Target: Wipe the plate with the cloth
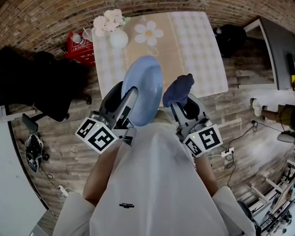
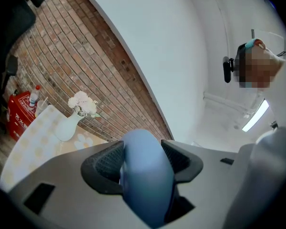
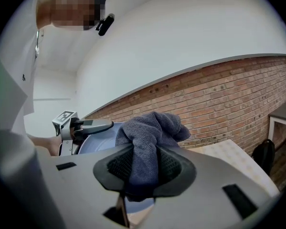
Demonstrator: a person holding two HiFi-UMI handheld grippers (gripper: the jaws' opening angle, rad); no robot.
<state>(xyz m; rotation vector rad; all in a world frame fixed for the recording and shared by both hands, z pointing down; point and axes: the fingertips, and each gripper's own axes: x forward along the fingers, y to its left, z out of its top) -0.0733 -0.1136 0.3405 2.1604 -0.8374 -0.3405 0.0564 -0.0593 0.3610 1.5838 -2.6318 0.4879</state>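
Note:
A light blue plate (image 1: 143,89) is held up on edge above the near side of the table, and my left gripper (image 1: 131,98) is shut on its lower rim. In the left gripper view the plate's rim (image 2: 145,171) fills the gap between the jaws. My right gripper (image 1: 179,100) is shut on a bunched dark blue-grey cloth (image 1: 178,89), just right of the plate, close to its edge. The right gripper view has the cloth (image 3: 150,144) between the jaws, with the plate (image 3: 97,142) and the left gripper (image 3: 81,127) behind it on the left.
A table with a checked cloth and a daisy runner (image 1: 199,48) stands ahead against a brick wall, bearing a white vase of flowers (image 1: 116,31). A black office chair (image 1: 34,85) and a red case (image 1: 78,47) are to the left, cables (image 1: 231,151) on the floor to the right.

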